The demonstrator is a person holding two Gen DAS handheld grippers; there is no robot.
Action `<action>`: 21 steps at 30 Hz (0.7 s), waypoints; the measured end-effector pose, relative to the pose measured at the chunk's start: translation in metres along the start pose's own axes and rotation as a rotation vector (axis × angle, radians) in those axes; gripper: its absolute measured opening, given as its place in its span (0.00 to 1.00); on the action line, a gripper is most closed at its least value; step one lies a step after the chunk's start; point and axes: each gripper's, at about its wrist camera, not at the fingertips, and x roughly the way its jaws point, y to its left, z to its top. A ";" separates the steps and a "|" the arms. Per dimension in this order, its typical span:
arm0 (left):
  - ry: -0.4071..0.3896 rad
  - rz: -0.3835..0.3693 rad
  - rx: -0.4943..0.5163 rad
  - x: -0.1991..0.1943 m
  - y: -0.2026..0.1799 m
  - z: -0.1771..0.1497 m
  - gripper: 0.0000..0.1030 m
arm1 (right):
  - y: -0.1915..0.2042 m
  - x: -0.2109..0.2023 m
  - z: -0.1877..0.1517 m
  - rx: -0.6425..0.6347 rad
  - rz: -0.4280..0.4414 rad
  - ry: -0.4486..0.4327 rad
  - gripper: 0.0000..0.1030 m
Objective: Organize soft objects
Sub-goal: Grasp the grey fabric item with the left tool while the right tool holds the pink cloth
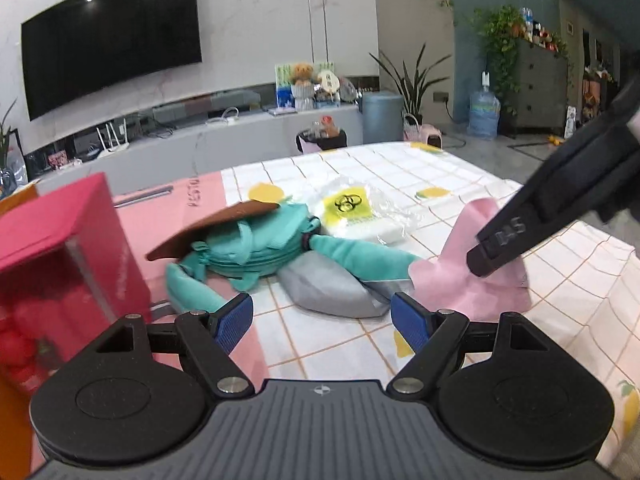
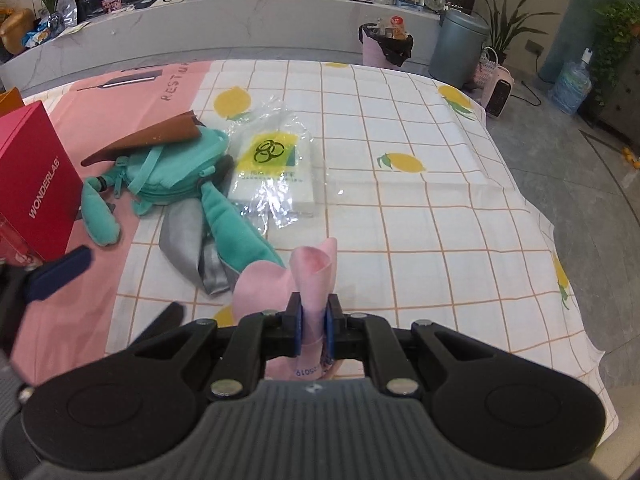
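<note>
A pink cloth [image 2: 310, 276] is pinched between the pads of my right gripper [image 2: 314, 326], which is shut on it just above the table; the cloth also shows in the left wrist view [image 1: 460, 276], with the right gripper [image 1: 486, 258] on it. My left gripper [image 1: 322, 320] is open and empty, just in front of a grey pouch [image 1: 332, 288]. A teal plush bag [image 1: 256, 248] with long ears lies left of centre, a brown flap [image 1: 216, 226] on top. The teal bag [image 2: 172, 176] and grey pouch [image 2: 180, 236] lie left of the cloth.
A red WONDERLAB box [image 2: 32, 184] stands at the table's left edge [image 1: 60, 248]. A clear plastic bag with a yellow label and white pad [image 2: 276, 168] lies behind the plush. The lemon-print tablecloth [image 2: 420, 200] extends right. A TV console and bins stand beyond.
</note>
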 end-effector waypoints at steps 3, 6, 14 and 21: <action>0.016 -0.003 0.003 0.016 -0.004 0.003 0.89 | -0.006 0.002 0.000 0.019 -0.010 0.007 0.09; 0.012 0.029 -0.001 0.029 -0.006 0.004 0.85 | -0.007 0.003 0.000 0.018 -0.015 0.009 0.10; 0.051 0.024 -0.117 0.047 -0.001 0.006 0.63 | 0.003 0.006 0.000 -0.025 -0.009 0.019 0.13; 0.089 -0.003 -0.135 0.057 0.000 0.002 0.40 | 0.002 0.008 -0.002 -0.023 0.003 0.027 0.13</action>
